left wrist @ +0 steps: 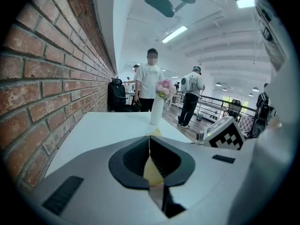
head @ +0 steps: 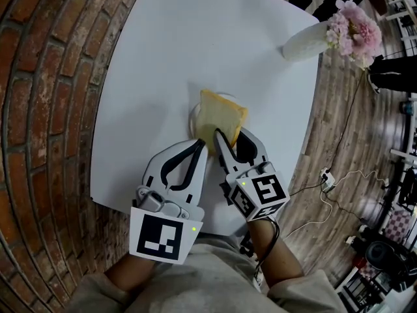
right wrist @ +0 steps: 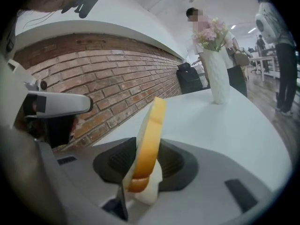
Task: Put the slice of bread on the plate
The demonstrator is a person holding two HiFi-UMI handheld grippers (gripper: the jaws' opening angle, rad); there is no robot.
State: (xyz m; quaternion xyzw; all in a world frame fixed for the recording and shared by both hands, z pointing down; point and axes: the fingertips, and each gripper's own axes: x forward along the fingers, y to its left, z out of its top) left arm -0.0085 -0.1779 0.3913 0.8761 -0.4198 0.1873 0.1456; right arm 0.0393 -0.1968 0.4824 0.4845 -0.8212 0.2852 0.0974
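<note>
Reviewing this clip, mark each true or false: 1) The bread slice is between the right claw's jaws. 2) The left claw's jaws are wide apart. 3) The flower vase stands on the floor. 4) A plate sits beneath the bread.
1) True. The slice of bread stands on edge between the jaws of the right claw.
2) False. The left claw has its jaws together at the tips, with nothing gripped.
3) False. The vase of pink flowers stands on the white table, near its far corner.
4) True. The rim of the white plate shows just beside and under the tilted slice.
</note>
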